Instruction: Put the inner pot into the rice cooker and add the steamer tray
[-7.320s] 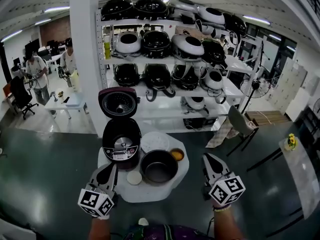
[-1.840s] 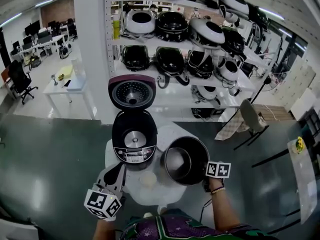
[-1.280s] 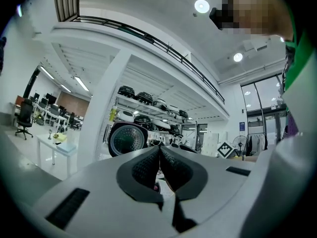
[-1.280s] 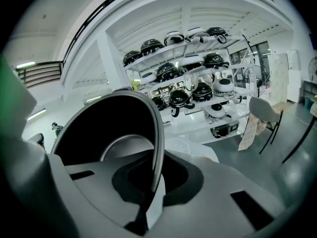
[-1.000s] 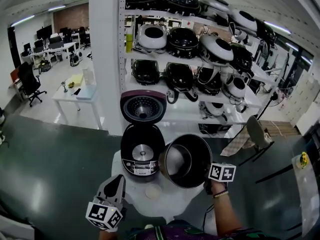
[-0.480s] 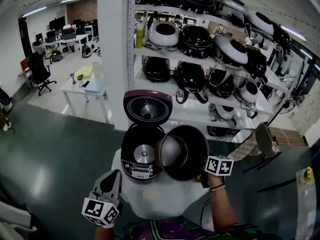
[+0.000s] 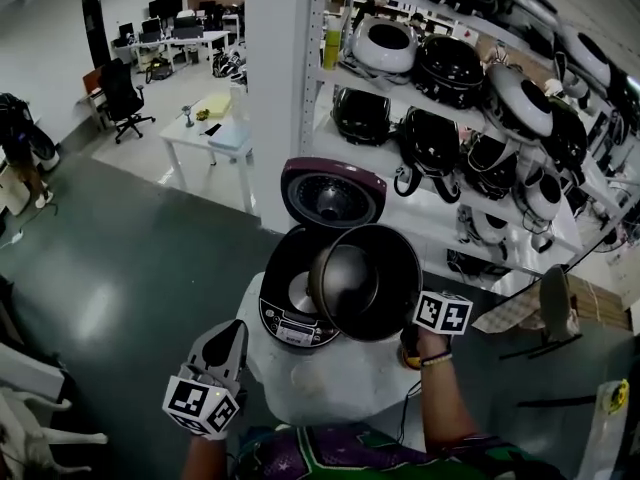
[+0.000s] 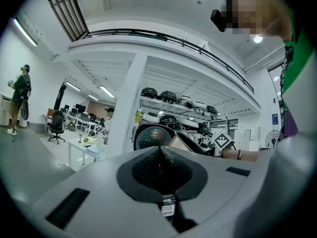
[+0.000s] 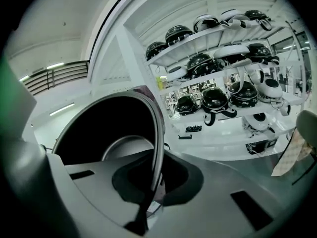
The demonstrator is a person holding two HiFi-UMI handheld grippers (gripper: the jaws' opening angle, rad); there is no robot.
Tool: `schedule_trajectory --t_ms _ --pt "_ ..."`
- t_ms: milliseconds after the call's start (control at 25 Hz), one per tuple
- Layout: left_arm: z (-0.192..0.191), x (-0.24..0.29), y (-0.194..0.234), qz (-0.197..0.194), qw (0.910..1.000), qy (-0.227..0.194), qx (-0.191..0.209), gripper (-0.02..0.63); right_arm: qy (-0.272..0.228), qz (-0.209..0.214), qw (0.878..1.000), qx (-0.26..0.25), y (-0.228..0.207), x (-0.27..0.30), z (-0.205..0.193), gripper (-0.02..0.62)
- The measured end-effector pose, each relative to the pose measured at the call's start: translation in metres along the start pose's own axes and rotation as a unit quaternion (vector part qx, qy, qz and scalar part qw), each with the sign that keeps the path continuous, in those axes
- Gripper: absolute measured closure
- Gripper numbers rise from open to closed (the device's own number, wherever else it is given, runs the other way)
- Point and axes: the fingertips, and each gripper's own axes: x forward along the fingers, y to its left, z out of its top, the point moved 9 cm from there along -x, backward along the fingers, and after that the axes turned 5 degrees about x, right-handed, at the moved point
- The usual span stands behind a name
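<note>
My right gripper is shut on the rim of the dark inner pot. It holds the pot tilted in the air, partly over the open body of the rice cooker. The cooker's maroon lid stands up behind. In the right gripper view the pot's rim runs between the jaws of the right gripper. My left gripper is shut and empty, low at the table's left edge; the left gripper points level at the cooker lid. The steamer tray is hidden.
The cooker stands on a small round white table. Behind it a white shelf rack holds several other rice cookers. A white desk and an office chair stand far left on the dark floor. A person stands far off.
The right gripper has carried the pot leftward, from beside the cooker to partly over its opening. The left gripper stays low at the left, shut.
</note>
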Motion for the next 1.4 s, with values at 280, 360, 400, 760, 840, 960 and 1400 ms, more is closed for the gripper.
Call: schedule_trajectory --t_ms 280,360,400,760,840,960,1400 --pt "-0.004 -0.010 0.005 0.040 0.9990 0.020 0.003 0.583 0.021 0.024 0.999 -0.011 0.011 0.043 0.008 0.581" --pt "-0.005 -0.016 0.008 0.057 0.9981 0.025 0.000 0.583 0.028 0.029 0.999 -0.013 0.015 0.055 0.007 0.581" --pt "-0.006 -0.018 0.009 0.065 0.9975 0.028 -0.001 0.583 0.032 0.032 0.999 -0.013 0.016 0.061 0.005 0.580" --pt "-0.014 -0.034 0.006 0.113 0.9929 0.033 -0.010 0.583 0.066 0.045 0.997 -0.015 0.021 0.107 -0.003 0.580" --pt "-0.017 -0.038 0.006 0.122 0.9919 0.033 -0.013 0.583 0.072 0.043 0.996 -0.020 0.022 0.115 -0.006 0.580" --pt "-0.018 -0.040 0.005 0.135 0.9902 0.034 -0.015 0.583 0.079 0.039 0.996 -0.033 0.024 0.127 -0.007 0.578" --pt "-0.024 -0.058 0.006 0.175 0.9836 0.035 -0.025 0.583 0.108 0.020 0.992 -0.056 0.028 0.159 -0.019 0.571"
